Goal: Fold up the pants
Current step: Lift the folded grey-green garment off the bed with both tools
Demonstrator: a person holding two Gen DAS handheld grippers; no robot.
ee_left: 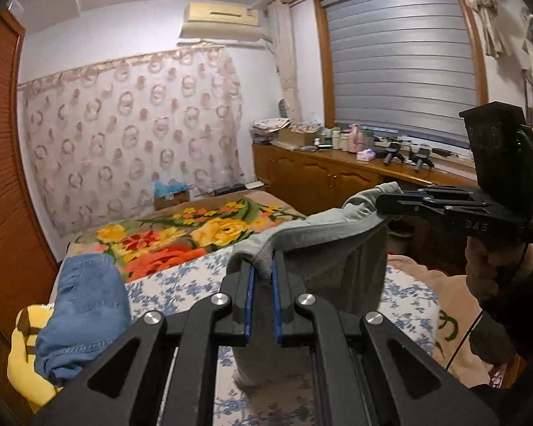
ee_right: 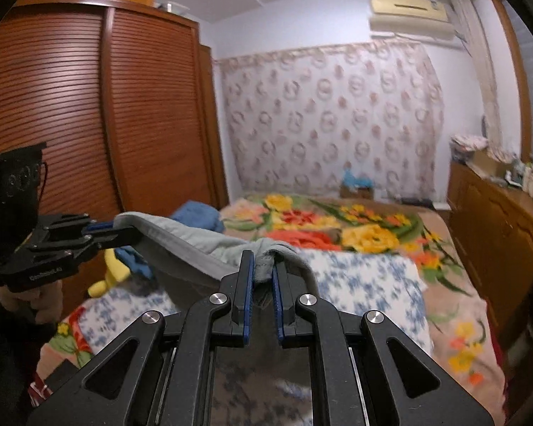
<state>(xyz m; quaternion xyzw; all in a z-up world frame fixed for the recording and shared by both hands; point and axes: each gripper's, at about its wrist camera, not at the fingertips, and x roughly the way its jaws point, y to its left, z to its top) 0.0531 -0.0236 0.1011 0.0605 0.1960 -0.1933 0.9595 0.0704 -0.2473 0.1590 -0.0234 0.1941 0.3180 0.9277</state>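
Note:
Grey pants point(ee_left: 319, 238) hang in the air above the bed, stretched between both grippers. My left gripper point(ee_left: 263, 266) is shut on one end of their top edge; it also shows at the left of the right wrist view point(ee_right: 120, 230). My right gripper point(ee_right: 263, 266) is shut on the other end of the edge point(ee_right: 209, 245); it shows at the right of the left wrist view point(ee_left: 383, 200). The fabric sags between them and drapes down toward the blue-flowered sheet point(ee_left: 181, 284).
A floral blanket point(ee_left: 181, 234) covers the far bed. Folded blue jeans point(ee_left: 85, 312) and a yellow plush toy point(ee_left: 25, 362) lie at the bed's left edge. A wooden wardrobe point(ee_right: 89, 113) stands left. A cluttered wooden cabinet point(ee_left: 323, 174) runs under the window at right.

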